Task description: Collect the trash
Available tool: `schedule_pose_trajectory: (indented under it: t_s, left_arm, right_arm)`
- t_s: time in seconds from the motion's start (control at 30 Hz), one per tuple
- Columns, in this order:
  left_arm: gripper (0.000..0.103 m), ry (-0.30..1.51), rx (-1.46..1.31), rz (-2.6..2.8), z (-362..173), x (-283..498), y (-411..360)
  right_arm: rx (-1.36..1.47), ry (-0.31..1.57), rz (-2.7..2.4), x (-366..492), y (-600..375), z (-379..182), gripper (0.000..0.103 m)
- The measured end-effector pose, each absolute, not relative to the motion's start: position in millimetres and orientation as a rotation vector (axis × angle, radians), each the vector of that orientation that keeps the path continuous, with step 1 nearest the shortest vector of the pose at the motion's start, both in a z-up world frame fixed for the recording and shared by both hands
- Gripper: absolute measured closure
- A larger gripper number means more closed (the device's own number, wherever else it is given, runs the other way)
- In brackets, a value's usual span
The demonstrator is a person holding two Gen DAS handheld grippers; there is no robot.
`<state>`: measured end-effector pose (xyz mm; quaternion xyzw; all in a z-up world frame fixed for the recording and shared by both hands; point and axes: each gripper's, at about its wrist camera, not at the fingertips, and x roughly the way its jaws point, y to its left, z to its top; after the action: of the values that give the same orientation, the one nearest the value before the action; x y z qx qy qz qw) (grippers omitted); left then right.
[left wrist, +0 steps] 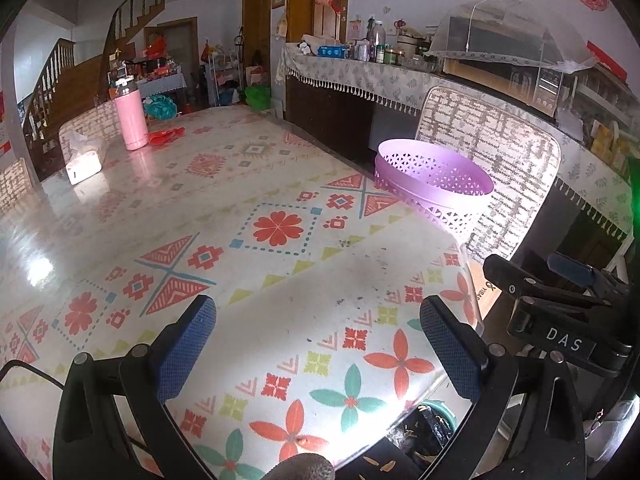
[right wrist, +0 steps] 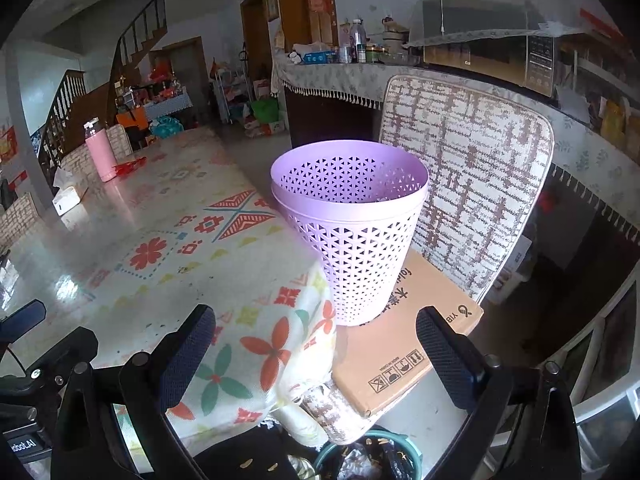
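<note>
A purple perforated waste basket [right wrist: 352,224] stands upright on a cardboard box [right wrist: 404,344] on a chair, just past the table's near right corner; it also shows in the left wrist view [left wrist: 436,184]. My right gripper [right wrist: 316,356] is open and empty, in front of and below the basket. My left gripper [left wrist: 318,348] is open and empty over the near end of the patterned tablecloth [left wrist: 256,264]. Small dark crumbs [left wrist: 360,300] speckle the cloth ahead of it. A green bin with a dark liner and seed husks [right wrist: 372,458] sits on the floor below.
A pink bottle [left wrist: 130,118], a red wrapper [left wrist: 166,135] and a tissue pack [left wrist: 84,160] sit at the table's far left. The patterned chair back [right wrist: 468,184] rises behind the basket. A counter with jars and a microwave [right wrist: 488,58] runs along the right.
</note>
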<state>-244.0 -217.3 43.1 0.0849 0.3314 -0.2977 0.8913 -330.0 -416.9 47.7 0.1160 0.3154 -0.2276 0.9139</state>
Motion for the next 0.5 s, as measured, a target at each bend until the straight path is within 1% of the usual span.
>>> schedule_pose_trajectory:
  t_s: [0.5]
  left_arm:
    - [0.002,0.580,0.233,-0.596,69,-317,-212]
  right_arm:
    - [0.207,0.499,-0.490,-405,-403,69,0.000]
